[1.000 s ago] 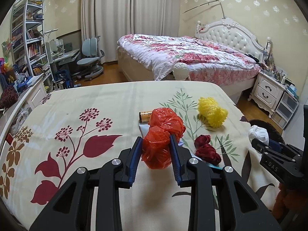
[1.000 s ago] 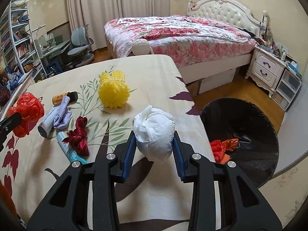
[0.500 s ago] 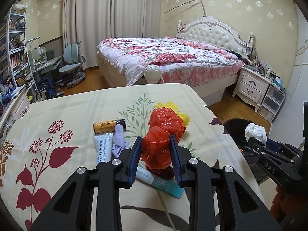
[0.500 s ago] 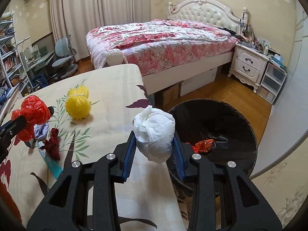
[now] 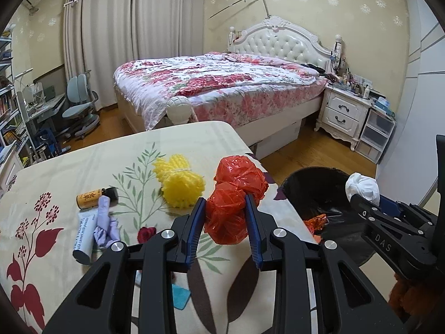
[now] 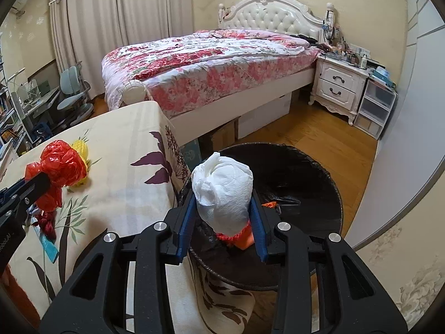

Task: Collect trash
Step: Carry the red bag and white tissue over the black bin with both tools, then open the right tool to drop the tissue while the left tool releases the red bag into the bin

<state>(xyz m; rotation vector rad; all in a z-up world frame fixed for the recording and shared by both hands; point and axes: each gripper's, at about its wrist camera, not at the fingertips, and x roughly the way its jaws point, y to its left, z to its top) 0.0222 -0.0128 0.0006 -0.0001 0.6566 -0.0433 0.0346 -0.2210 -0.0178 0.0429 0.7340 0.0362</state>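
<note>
My left gripper [image 5: 225,208] is shut on a crumpled red plastic bag [image 5: 236,197], held above the table's right edge. A white paper wad [image 6: 224,192] is clamped in my right gripper [image 6: 224,208], which hangs over the black-lined trash bin [image 6: 314,183]. Orange-red scraps [image 6: 244,236] lie in the bin. In the left wrist view the bin [image 5: 314,192] sits to the right with the right gripper and white wad [image 5: 363,188] over it. In the right wrist view the red bag [image 6: 61,167] shows at the left.
On the flowered tablecloth [image 5: 55,178] lie a yellow foam net [image 5: 179,185], a small brown bottle [image 5: 96,194], a white tube [image 5: 83,235], a lilac scrap [image 5: 107,221], a dark red scrap [image 5: 146,233] and a teal packet [image 5: 180,296]. A bed [image 5: 222,86] and nightstand [image 5: 343,114] stand beyond.
Both grippers have swung right with their loads. The white wad went from above the table to over the bin; the red bag moved from mid-table to near the right edge.
</note>
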